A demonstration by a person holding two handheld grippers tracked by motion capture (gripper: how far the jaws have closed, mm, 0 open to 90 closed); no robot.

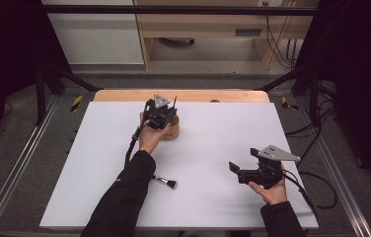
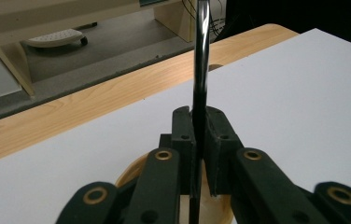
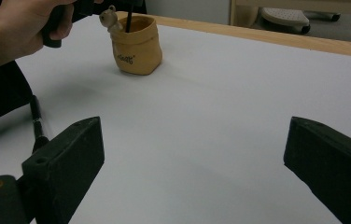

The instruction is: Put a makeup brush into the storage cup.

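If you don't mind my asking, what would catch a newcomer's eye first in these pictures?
Probably the left tongs, shut on a thin black stick held upright over the tan pot at the far middle of the white table. Next, the right tongs, wide open near the right edge, and a small brush lying near the front.

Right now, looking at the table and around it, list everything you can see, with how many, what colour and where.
Pot: one, tan-yellow, far left part of the sheet, a small bear figure on its rim.
Black stick: one, upright over the pot, clamped in the left gripper.
Brush: one, black with silver ferrule, lying on the sheet near the left forearm.
White sheet: one, covers most of the table.
Wooden table: one, light wood, its edge shows at the far side.
Wooden furniture: light wood, on the floor beyond the table.
Left gripper: one, black, above the pot, shut on the stick.
Right gripper: one, black, near right of the sheet, jaws wide apart, holding nothing.
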